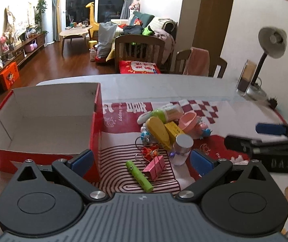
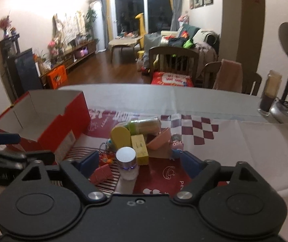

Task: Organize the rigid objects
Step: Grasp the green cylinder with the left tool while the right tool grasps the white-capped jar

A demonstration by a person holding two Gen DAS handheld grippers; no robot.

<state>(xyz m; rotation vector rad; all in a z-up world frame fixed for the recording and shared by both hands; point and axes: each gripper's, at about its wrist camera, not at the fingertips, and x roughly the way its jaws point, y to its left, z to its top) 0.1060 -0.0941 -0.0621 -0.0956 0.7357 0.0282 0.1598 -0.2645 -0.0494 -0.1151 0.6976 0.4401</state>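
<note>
- Sitting at the far left of the desk: one red cardboard box, lid off, white inside, nothing showing in the part that can be seen.
- Left gripper: blue-padded fingers spread wide, nothing between the pads; it hovers over the striped patch of the red-and-white printed cloth, its left finger just before the box's near corner.
- Green marker: lying flat on the striped patch, tilted, between the left gripper's fingers as seen from the left wrist.
- Pink box: small, bound with thin bands, just right of the marker and touching or nearly touching it.
- Heap of small things near the cloth's middle: yellow wooden block with rounded end, yellow carton, clear tube with green band, pink bowl tipped on its side, small figurines, all leaning on one another.
- Clear jar with silver lid: upright at the heap's near edge, just right of the pink box.
- Right gripper: fingers parted, not pressing anything; the silver-lidded jar stands between them, apart from both pads.
- Desk lamp and a tall glass container: far right corner, against the wall.
</note>
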